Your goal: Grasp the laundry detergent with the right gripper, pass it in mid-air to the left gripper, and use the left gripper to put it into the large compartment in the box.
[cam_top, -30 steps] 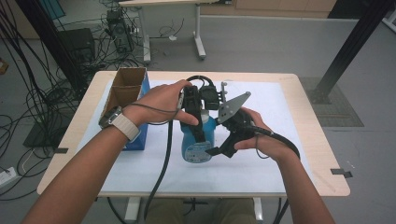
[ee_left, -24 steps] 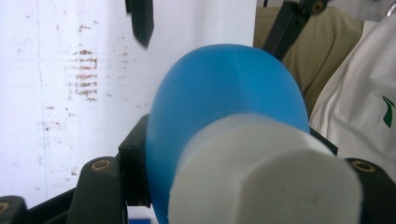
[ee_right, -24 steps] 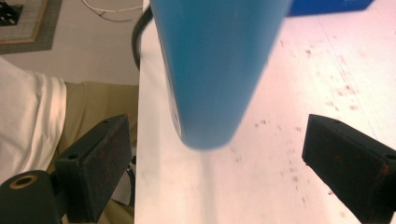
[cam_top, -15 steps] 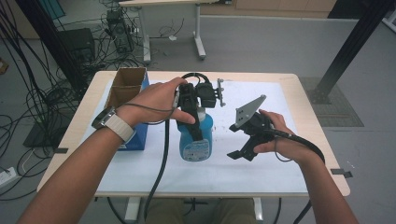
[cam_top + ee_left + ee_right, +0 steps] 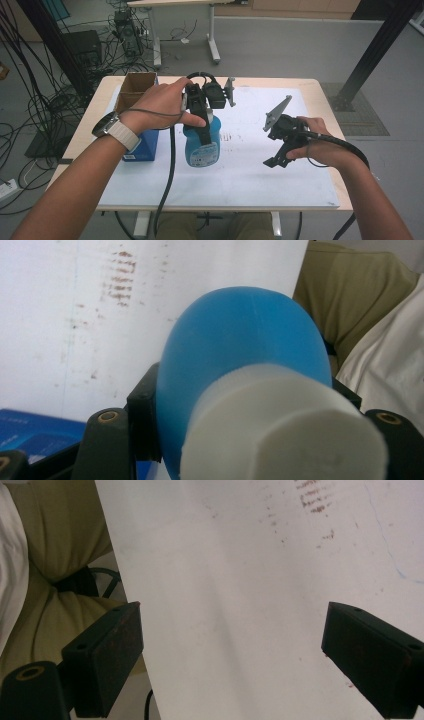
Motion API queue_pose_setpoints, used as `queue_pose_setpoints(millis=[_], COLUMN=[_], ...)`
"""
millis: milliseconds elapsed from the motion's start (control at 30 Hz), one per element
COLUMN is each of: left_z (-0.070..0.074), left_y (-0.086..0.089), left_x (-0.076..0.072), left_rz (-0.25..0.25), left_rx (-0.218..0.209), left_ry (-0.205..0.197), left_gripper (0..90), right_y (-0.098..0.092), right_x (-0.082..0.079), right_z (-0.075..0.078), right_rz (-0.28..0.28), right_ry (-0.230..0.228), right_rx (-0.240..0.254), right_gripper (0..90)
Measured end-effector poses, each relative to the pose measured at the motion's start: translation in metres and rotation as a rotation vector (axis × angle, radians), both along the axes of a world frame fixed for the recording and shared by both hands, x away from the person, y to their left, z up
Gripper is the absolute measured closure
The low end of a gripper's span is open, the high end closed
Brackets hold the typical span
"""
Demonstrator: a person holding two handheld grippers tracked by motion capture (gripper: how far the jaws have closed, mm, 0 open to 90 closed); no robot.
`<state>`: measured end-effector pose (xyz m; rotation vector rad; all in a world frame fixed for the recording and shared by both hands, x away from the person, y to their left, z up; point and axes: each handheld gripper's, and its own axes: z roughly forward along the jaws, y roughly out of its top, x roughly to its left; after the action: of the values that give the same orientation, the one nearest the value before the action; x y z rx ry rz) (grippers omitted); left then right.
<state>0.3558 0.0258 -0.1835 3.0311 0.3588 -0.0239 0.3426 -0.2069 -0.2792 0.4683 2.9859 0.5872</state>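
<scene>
Here the blue bottle (image 5: 201, 145) stands upright on the white sheet (image 5: 250, 170), near the middle of the table (image 5: 320, 90), with a blue box (image 5: 142, 145) just beside it on my left side. My left gripper (image 5: 202, 117) comes down onto it from above and its jaws are clamped on the bottle's upper part; in the left gripper view the blue shoulder (image 5: 240, 340) and the white cap (image 5: 285, 425) sit right between my two black jaws. My left hand (image 5: 162, 102) lies over the gripper's body, wrist bent, forearm slanting in from the lower left with a watch (image 5: 107, 127) on the wrist. An open cardboard box (image 5: 135, 87) stands behind the blue box.

My right gripper (image 5: 275, 160) hangs over the sheet, well apart from the bottle on its right, tipped downward. Its jaws stand wide apart with nothing between them; the right gripper view shows bare white sheet (image 5: 240, 605) in the gap. My right hand (image 5: 312, 145) wraps its grip from the side, its cable (image 5: 350, 150) looping over my wrist.
</scene>
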Motion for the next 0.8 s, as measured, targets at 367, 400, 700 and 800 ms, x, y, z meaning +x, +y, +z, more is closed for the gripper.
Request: queue_pose_setpoints(millis=[367, 400, 700, 800], left_z=[0.011, 0.012, 0.019, 0.021], left_y=[0.008, 0.009, 0.012, 0.014], left_x=[0.006, 0.007, 0.012, 0.014], left_rz=[0.119, 0.132, 0.22, 0.258], left_rx=[0.011, 0.008, 0.015, 0.022], left_ry=[-0.031, -0.033, -0.052, -0.062], left_gripper=[37.6, 37.6, 37.6, 37.6], right_y=[-0.015, -0.016, -0.019, -0.019], right_x=[0.007, 0.007, 0.009, 0.01], right_z=[0.006, 0.006, 0.009, 0.009], right_rz=[-0.079, -0.077, -0.072, -0.077], right_ry=[0.017, 0.019, -0.043, -0.047], right_rx=[-0.091, -0.093, -0.161, -0.161], right_gripper=[9.3, 10.1, 6.2, 6.3])
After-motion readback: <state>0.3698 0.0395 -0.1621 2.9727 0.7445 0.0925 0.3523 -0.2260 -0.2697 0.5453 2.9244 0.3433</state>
